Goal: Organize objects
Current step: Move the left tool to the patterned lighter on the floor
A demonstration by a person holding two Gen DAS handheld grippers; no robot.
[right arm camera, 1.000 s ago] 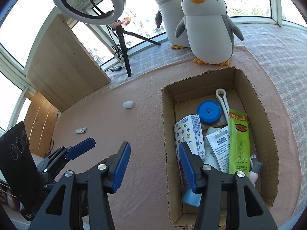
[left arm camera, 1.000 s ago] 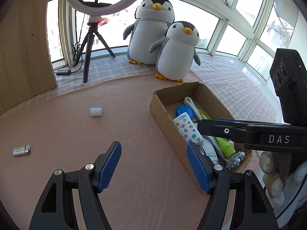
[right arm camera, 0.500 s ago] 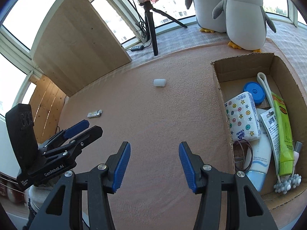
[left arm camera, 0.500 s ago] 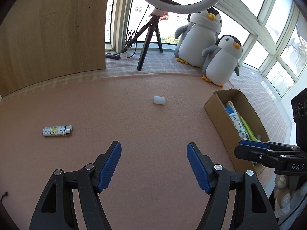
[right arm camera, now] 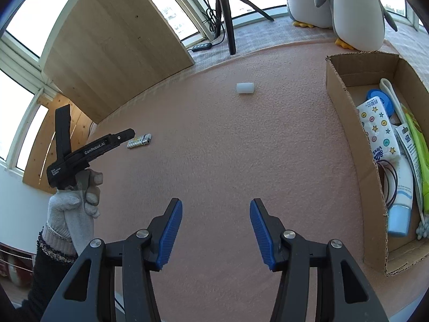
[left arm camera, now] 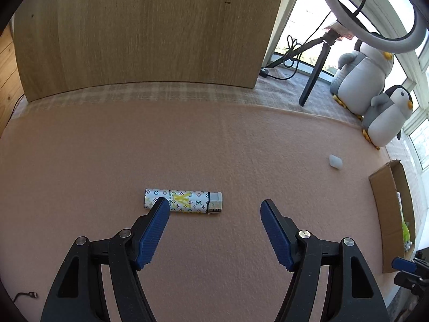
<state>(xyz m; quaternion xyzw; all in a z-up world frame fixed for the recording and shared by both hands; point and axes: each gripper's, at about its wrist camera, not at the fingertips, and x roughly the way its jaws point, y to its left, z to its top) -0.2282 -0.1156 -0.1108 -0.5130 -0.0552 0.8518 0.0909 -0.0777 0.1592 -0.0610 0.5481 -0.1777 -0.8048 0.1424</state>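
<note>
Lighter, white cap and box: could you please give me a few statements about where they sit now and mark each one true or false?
1. The lighter lies flat on the pink mat. True.
2. The left gripper is shut on the lighter. False: its jaws stand open, the lighter just ahead of them.
3. The white cap is inside the box. False: it lies on the mat, apart from the box.
4. The box holds a blue-capped tube. True.
5. The right gripper holds a tissue pack. False: it is open and empty.
</note>
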